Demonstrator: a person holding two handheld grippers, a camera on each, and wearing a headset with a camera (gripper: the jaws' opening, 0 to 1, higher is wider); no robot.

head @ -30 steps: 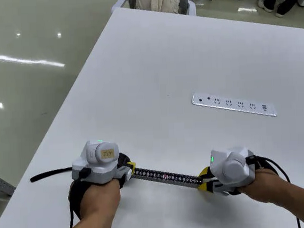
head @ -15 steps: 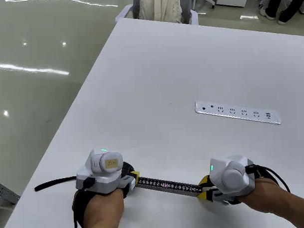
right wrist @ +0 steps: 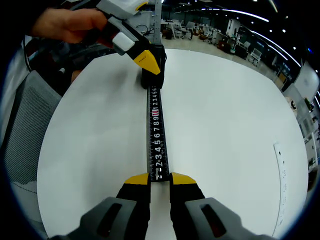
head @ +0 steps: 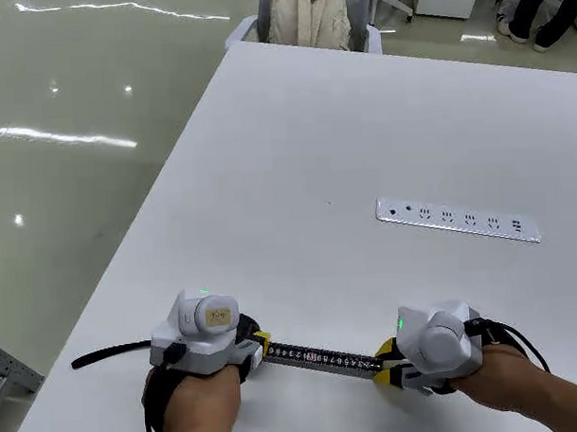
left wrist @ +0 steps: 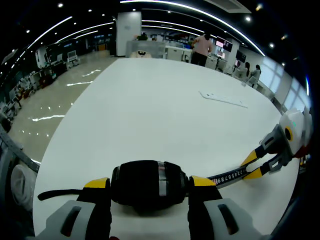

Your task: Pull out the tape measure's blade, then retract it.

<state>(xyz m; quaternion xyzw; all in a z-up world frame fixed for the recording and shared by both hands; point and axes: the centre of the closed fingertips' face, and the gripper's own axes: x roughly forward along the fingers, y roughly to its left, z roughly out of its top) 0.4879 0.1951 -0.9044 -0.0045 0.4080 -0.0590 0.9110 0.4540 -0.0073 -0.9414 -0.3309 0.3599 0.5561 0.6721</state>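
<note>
Near the front edge of the white table (head: 361, 128), holds the tape measure's black case (left wrist: 142, 172) in the left gripper (left wrist: 150, 184). Presses the yellow-tipped jaws against the case's two sides, spread just as wide as the case itself. Sits the case low at the tabletop; cannot tell whether touching it or just above.

Pinches the free end of the blade (right wrist: 156, 130) in the right gripper (right wrist: 159, 178), jaws nearly together with only the blade's tip between them. Stretches the blade out straight from the case's mouth across to the right gripper's jaws, low over the table, printed numbers facing up. Places the two grippers well apart, side by side along the table's near edge, joined by the drawn-out blade.

Leaves a black strap (head: 108, 353) trailing leftward from beside the left gripper toward the table's left edge. Includes, farther up the table and to the right, a white power strip (head: 457, 220) lying flat, well apart from both grippers and the blade.
</note>
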